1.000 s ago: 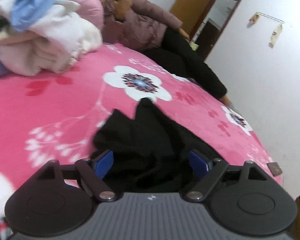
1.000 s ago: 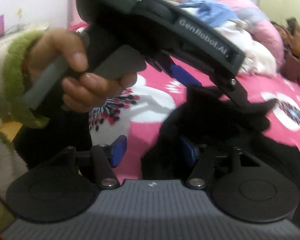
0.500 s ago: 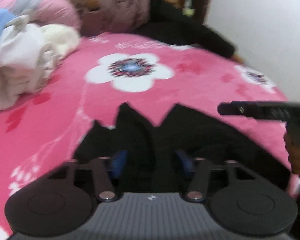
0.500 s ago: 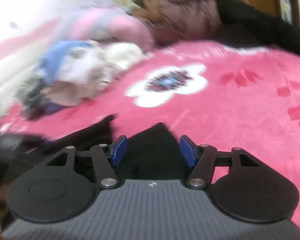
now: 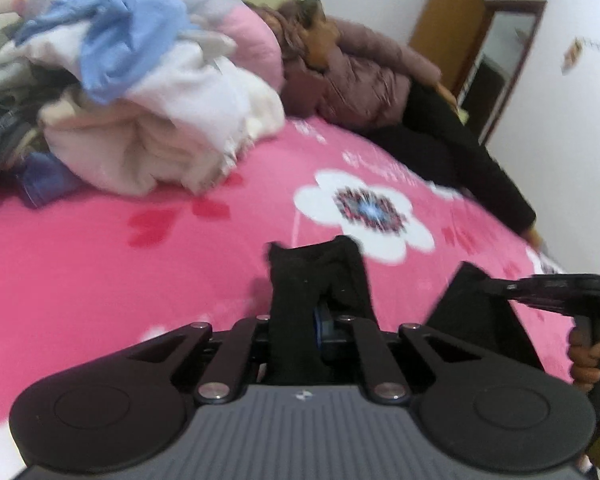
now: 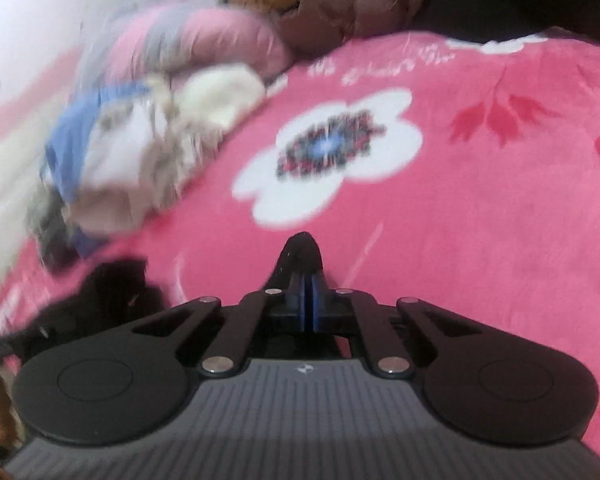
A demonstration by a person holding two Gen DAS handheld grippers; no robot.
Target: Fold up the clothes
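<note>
A black garment (image 5: 320,280) hangs between my two grippers above the pink flowered bedspread (image 5: 100,272). My left gripper (image 5: 320,320) is shut on one bunched edge of it, the cloth standing up between the blue pads. My right gripper (image 6: 309,300) is shut on another corner (image 6: 302,254), which pokes up past the fingertips. In the left wrist view the right gripper (image 5: 556,288) shows at the right edge, pinching the cloth (image 5: 472,312). In the right wrist view, more of the black garment (image 6: 116,292) shows blurred at lower left.
A pile of white, cream and blue laundry (image 5: 140,92) lies at the back left of the bed. A person in a mauve padded jacket (image 5: 360,76) lies across the far side. A wooden door (image 5: 444,28) and white wall (image 5: 560,140) stand at the right.
Both grippers have closed on the black garment and lifted its edges off the bed. The right gripper moved away from the left, now holding its corner to the right.
</note>
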